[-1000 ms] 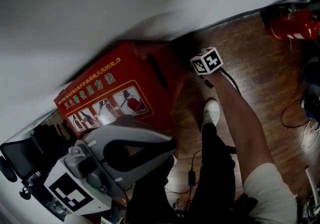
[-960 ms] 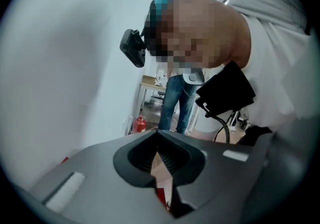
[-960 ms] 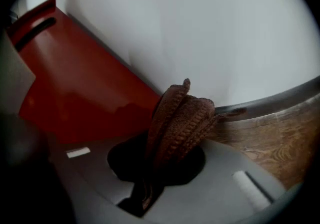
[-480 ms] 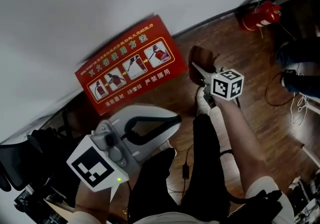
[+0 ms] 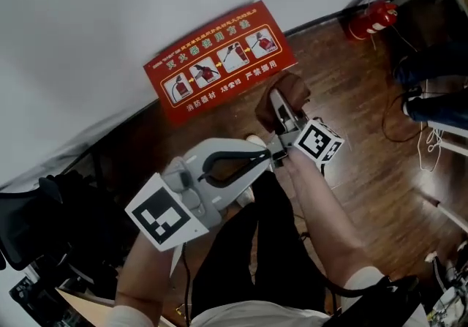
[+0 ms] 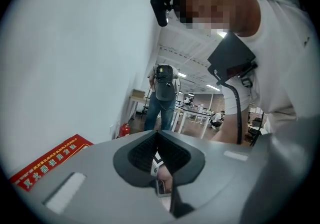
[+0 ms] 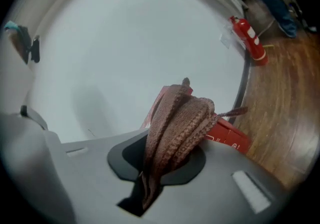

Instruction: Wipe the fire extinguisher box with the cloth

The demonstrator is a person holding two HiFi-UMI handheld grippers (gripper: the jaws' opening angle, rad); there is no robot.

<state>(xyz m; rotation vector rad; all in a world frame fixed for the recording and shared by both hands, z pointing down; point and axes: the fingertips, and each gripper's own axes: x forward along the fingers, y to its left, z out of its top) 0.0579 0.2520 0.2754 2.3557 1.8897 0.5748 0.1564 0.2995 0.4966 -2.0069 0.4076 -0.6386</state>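
1. A dark wood-plank floor meets a plain white wall. The flat red fire extinguisher box with white lettering and pictograms sits on the floor tight against that wall, at the far side of the scene. A red fire extinguisher cylinder stands by the wall farther right.
2. The right gripper has its jaws clamped on a bunched brown knitted cloth. The cloth sticks out past the tips and hangs in the air on the near side of the box, not touching it. Wiping looks not yet begun.
3. The left gripper has its jaws drawn together on nothing, and its tip sits just beside the right gripper's body.
4. The cloth is held as a narrow bundle. Dragging it over the box could tug it out of the jaws, or leave only a thin strip in contact.
5. Pressing in too far could bring the hard jaw tips onto the printed face and scrape it.
6. The box looks light and nothing braces it. A firm sideways stroke might slide it along the wall or tip it.
7. With the two grippers so close, a wide stroke could knock one against the other.
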